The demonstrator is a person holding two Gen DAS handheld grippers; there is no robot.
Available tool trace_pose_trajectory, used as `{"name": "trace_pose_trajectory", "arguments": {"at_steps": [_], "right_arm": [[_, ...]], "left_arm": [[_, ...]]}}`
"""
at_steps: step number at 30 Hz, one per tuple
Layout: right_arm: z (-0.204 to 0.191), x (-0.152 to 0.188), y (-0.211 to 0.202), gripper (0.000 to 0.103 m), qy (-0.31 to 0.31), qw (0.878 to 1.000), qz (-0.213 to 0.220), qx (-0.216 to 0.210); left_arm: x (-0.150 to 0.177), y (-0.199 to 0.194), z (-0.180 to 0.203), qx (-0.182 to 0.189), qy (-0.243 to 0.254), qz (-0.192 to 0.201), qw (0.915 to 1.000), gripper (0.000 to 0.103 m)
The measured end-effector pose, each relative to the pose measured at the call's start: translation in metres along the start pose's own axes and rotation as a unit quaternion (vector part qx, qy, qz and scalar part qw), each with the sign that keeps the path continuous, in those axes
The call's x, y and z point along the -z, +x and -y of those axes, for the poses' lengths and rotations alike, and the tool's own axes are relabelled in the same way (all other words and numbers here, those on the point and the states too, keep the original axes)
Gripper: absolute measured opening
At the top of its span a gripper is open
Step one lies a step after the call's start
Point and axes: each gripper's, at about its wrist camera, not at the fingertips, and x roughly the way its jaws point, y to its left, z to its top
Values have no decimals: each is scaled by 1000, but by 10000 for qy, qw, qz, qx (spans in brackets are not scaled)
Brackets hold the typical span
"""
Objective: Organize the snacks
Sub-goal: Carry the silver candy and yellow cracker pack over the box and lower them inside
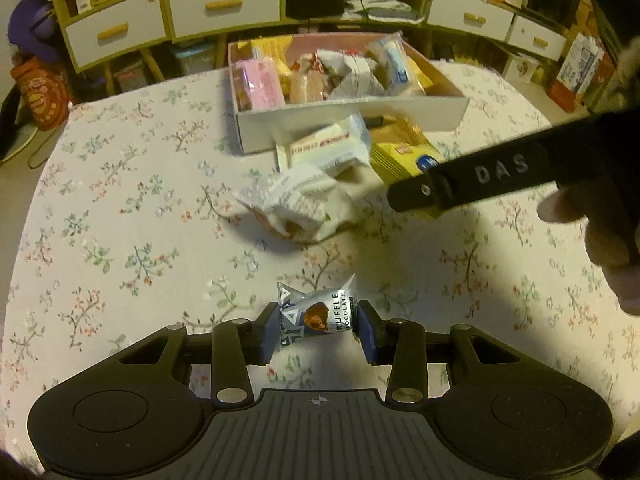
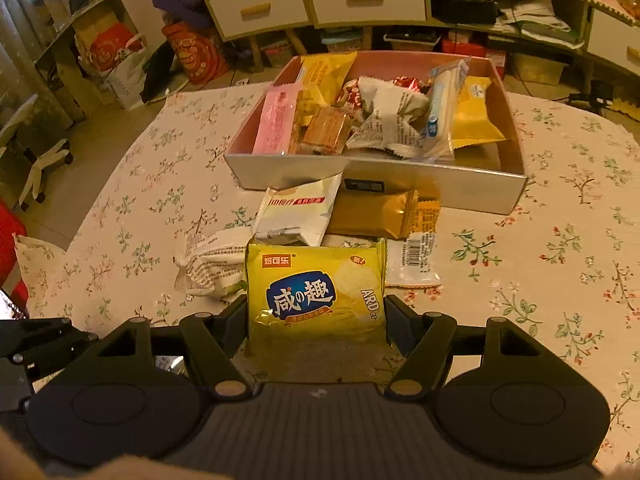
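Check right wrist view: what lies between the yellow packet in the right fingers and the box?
Between the yellow packet and the box, two loose snacks lie on the cloth: a white packet and a gold packet, shown in the right wrist view.

Dim, warm indoor light. Fisheye bending curves the shelves (image 1: pixel 224 12) and darkens the corners. Motion blur smears the packets (image 1: pixel 304 200) mid-frame; a soft shadow darkens the tablecloth (image 1: pixel 460 264).
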Motion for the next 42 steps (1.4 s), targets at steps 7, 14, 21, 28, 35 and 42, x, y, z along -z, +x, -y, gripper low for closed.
{"name": "trace_pose_trajectory", "arguments": {"at_steps": [7, 14, 21, 28, 35, 42], "right_arm": [[12, -3, -15, 67, 167, 9996, 226, 30], [31, -9, -23, 67, 345, 9987, 343, 181], [52, -31, -25, 67, 554, 9964, 602, 213], [55, -52, -6, 67, 665, 9949, 727, 219], [58, -68, 18, 67, 709, 9943, 750, 256], [62, -72, 29, 67, 803, 9930, 764, 414]], "left_arm": [[-20, -4, -3, -65, -114, 288, 9995, 38], [-51, -6, 7, -195, 13, 696, 9974, 38], [-89, 3, 15, -411, 320, 971, 9939, 38], [-115, 30, 8, -452, 241, 1099, 9926, 38], [-131, 59, 7, -460, 382, 1274, 9901, 39], [-138, 85, 2, -529, 382, 1166, 9910, 39]]}}
